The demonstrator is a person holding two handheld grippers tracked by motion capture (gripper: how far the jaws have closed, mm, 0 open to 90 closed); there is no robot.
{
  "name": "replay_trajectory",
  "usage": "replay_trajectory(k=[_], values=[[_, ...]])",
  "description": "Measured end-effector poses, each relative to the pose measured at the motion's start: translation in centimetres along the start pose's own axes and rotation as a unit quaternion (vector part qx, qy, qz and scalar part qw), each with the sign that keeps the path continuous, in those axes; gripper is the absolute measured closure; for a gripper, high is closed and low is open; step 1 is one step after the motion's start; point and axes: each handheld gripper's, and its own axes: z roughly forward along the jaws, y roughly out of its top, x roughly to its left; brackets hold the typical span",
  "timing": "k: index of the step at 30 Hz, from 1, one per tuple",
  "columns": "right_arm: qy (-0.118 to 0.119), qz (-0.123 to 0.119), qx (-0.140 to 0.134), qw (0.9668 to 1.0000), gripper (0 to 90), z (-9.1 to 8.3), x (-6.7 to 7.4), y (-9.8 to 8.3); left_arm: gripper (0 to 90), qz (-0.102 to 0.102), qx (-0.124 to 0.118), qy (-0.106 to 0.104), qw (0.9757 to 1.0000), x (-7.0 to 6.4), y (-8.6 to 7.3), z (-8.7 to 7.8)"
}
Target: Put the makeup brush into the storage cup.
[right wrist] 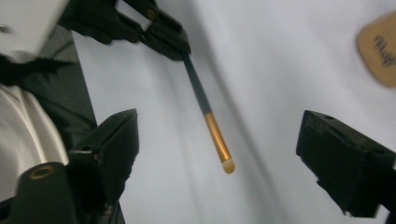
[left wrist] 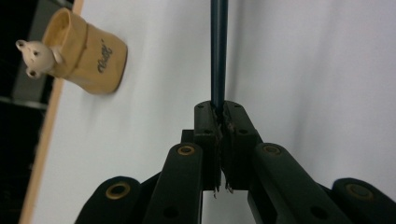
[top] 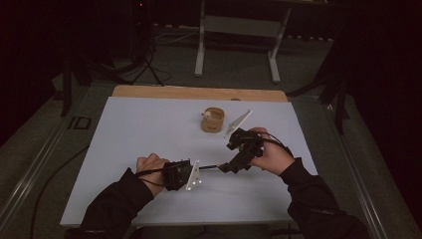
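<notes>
A thin dark brush [right wrist: 198, 91] with a gold ferrule and a pale tip is held level above the white table [top: 149, 134]. My left gripper [left wrist: 218, 110] is shut on the end of its handle [left wrist: 218, 46]. In the high view that gripper [top: 202, 169] sits at the front middle, with the brush [top: 213, 166] pointing right. My right gripper [right wrist: 219, 135] stands open, its jaws wide apart on either side of the brush's tip without touching it. In the high view the right gripper [top: 229, 157] is just right of the brush.
A small tan cup [top: 212, 119] with a little white bear figure [left wrist: 35, 56] in its mouth stands behind the grippers, toward the table's far middle. A wooden edge [top: 199, 92] runs along the far side. Beyond it are a dark floor and a metal frame [top: 239, 30].
</notes>
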Motion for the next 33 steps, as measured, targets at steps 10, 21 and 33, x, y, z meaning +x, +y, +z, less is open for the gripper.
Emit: replay_trajectory(k=[10,21,33], values=[[-0.044,-0.010,-0.127,0.9908,14.1,-3.3,0.2,-1.5,86.4,-0.069,-0.004,-0.033,0.9971,0.8,0.1,0.1],[-0.097,-0.023,-0.224,0.9696,10.7,-5.6,1.5,-3.2,86.5,-0.179,-0.060,-0.095,0.9773,2.1,-0.1,-0.5],[-0.135,0.008,-0.277,0.9514,10.7,-6.0,1.6,-5.6,86.4,-0.308,-0.146,-0.149,0.9280,2.9,-1.5,-0.4]])
